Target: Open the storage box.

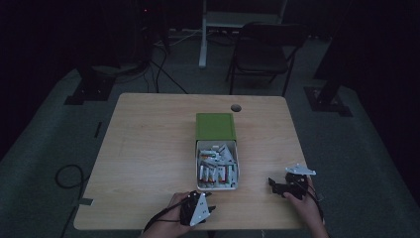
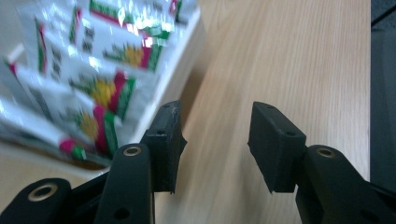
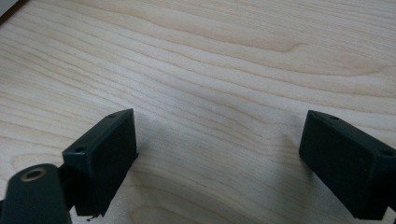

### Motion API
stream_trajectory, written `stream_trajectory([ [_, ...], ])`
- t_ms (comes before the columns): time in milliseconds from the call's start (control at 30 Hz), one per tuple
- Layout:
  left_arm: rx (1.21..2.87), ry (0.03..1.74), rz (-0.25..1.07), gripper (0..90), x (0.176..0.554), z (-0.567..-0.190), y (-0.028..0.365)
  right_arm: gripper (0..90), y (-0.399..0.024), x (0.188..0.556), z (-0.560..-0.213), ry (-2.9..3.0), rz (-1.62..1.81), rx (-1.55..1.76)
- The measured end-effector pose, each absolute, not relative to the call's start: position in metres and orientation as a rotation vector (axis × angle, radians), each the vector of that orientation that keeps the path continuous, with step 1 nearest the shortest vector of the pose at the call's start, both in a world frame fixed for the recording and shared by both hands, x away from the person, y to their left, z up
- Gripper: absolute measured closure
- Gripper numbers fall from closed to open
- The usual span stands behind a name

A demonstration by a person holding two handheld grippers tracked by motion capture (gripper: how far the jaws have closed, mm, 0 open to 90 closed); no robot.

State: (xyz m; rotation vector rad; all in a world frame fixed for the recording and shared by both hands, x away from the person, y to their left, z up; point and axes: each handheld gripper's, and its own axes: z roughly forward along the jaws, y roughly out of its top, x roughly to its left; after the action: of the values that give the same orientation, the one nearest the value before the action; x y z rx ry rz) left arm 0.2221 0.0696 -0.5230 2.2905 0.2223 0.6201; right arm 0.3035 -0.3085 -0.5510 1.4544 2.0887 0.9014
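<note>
Hovering low over the table (image 1: 148, 148), left gripper (image 2: 215, 140) just beside the near end of the white box (image 1: 236, 166), jaws standing partly apart with nothing between them. Lying packed in that box, sachets (image 2: 100, 88) in white, green and pink; box's green lid (image 1: 215, 126) sitting at its far end. Resting on bare wood well right of the box, right gripper (image 3: 219, 154), jaws gaping wide, gripping nothing.

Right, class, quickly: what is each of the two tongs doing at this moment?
Left tongs: open, nothing between the jaws, beside the white box of packets.
Right tongs: open wide, empty, over the bare table.
</note>
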Motion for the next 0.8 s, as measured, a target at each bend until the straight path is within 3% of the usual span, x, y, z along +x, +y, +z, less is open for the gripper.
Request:
stream_trajectory([
  [800,2.178,0.457,0.576,54.6,0.235,-0.528,0.128,10.7,-0.308,0.303,-0.551,2.089,0.901,1.454],
])
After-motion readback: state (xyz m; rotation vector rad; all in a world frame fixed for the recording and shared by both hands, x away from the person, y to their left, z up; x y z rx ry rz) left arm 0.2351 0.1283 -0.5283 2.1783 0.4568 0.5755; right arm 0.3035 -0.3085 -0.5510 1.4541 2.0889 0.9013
